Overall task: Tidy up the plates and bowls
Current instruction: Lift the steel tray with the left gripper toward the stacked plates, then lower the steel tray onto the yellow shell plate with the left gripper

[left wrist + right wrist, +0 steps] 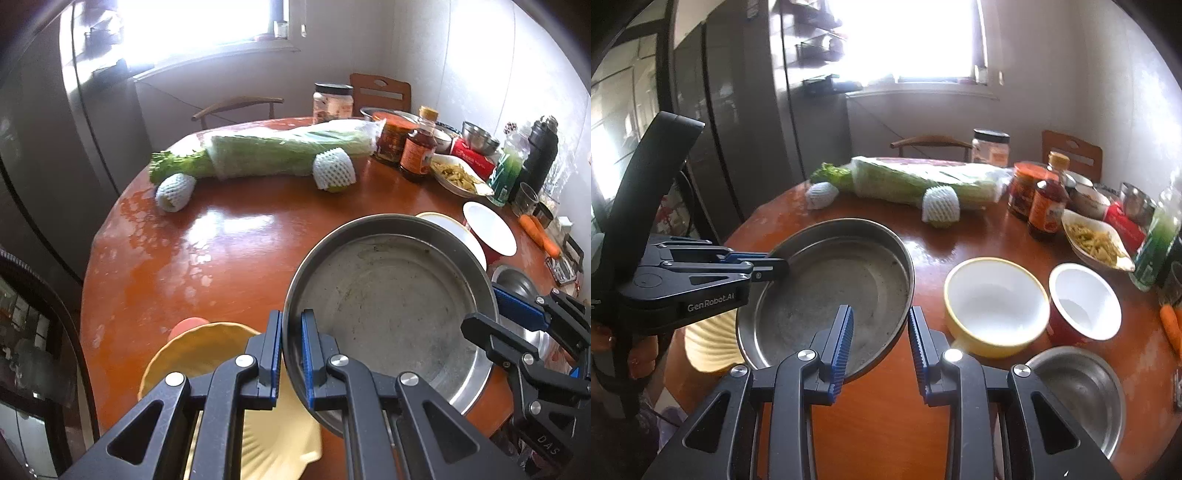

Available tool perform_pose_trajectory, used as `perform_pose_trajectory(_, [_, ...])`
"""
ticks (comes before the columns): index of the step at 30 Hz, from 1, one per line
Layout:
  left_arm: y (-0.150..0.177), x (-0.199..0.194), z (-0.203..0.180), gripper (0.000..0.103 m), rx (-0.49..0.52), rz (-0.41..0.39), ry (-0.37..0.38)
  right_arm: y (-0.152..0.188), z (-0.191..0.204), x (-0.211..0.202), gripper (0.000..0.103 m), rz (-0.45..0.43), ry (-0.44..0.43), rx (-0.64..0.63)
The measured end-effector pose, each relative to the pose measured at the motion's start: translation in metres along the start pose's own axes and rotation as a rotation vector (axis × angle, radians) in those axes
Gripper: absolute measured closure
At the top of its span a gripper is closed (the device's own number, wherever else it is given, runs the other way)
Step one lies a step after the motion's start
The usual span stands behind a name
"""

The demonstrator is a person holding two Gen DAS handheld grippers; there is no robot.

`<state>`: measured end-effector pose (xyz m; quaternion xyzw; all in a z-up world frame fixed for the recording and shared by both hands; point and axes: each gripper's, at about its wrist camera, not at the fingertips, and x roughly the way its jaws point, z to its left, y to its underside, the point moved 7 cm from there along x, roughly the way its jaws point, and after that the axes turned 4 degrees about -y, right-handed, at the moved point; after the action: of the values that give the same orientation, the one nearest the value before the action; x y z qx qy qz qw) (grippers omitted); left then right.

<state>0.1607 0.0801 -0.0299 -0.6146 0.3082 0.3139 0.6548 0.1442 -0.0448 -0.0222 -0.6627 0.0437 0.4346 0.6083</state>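
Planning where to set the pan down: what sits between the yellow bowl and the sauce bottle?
Nothing: bare table separates the yellow bowl from the bottle, right wrist view.

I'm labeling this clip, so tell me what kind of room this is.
Most likely a home kitchen or dining nook. A round wooden table crowded with food such as a wrapped napa cabbage and sauce bottles, a tall refrigerator beside it, and wooden chairs under a window.
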Motion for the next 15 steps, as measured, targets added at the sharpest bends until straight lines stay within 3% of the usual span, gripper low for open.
perform_pose_trajectory(15, [0.017,-0.031,0.055,0.093,-0.085,-0.031,-0.087,-0.022,0.054,0.002,0.071,-0.032,-0.074,-0.102])
